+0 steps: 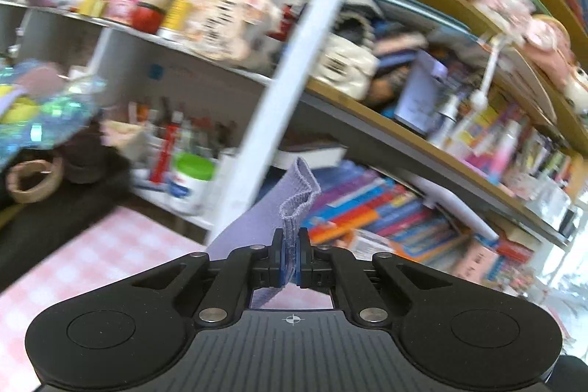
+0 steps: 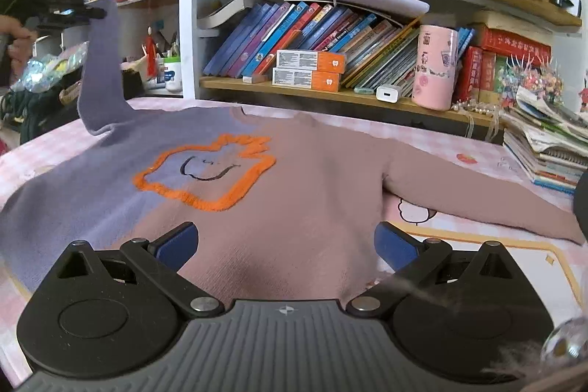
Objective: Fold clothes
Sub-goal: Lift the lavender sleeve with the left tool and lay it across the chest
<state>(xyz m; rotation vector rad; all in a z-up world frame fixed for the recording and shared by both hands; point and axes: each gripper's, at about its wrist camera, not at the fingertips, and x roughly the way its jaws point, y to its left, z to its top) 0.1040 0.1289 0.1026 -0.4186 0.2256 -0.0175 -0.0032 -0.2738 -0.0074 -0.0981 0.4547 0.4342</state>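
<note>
Your left gripper (image 1: 292, 245) pinches the purple sleeve (image 2: 101, 76) at its cuff, upper left; a jerk could slip it. Your right gripper (image 2: 286, 245) gapes empty over the sweater (image 2: 294, 179).

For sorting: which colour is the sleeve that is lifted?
Lavender sleeve; right wrist view shows it best.

Both wrist views face bookshelves (image 2: 330, 90)

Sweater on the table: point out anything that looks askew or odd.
The sweater lies flat except its purple sleeve, which stands up off the table, its cuff pinched in the left tool. The pink sleeve lies flat.
</note>
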